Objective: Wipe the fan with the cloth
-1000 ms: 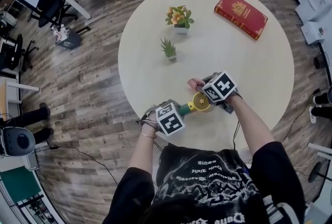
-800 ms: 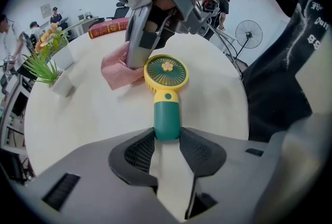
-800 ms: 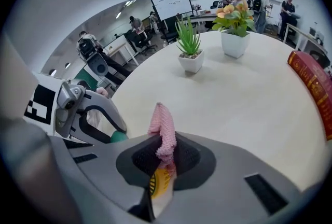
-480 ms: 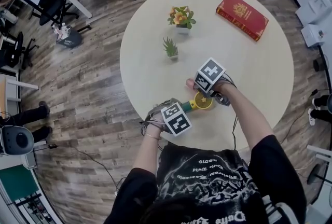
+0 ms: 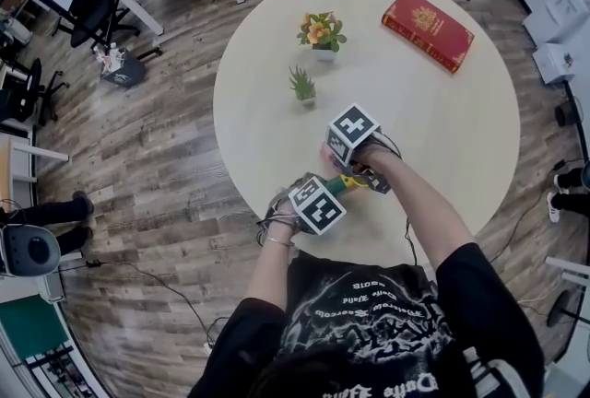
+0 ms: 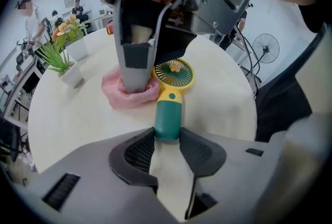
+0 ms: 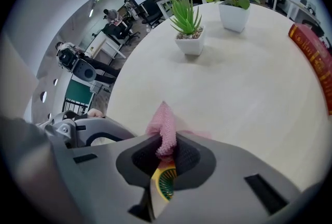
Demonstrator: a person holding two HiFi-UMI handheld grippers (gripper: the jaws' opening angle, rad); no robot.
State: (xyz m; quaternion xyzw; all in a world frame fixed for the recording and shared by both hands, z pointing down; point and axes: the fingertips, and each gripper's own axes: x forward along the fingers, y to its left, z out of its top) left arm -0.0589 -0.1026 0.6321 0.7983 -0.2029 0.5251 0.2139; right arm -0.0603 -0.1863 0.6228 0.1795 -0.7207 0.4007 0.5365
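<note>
Left tool (image 6: 167, 137) squeezes the green handle of the little fan (image 6: 174, 73), which lies flat on the round worktop (image 5: 442, 111). Right tool (image 7: 166, 149) pinches the pink cloth (image 7: 165, 127) tight. I think the wiping is under way: the cloth sits bunched against one side of the fan's yellow head, so most of the grille looks left to do. Only the left gripper view shows the whole fan and where the cloth touches it. The right gripper view shows the pinch up close. The head view hides most of the fan under the tools, but shows a red book (image 5: 428, 29), a flowering plant (image 5: 320, 32) and a spiky green plant (image 5: 301, 87) well away.
</note>
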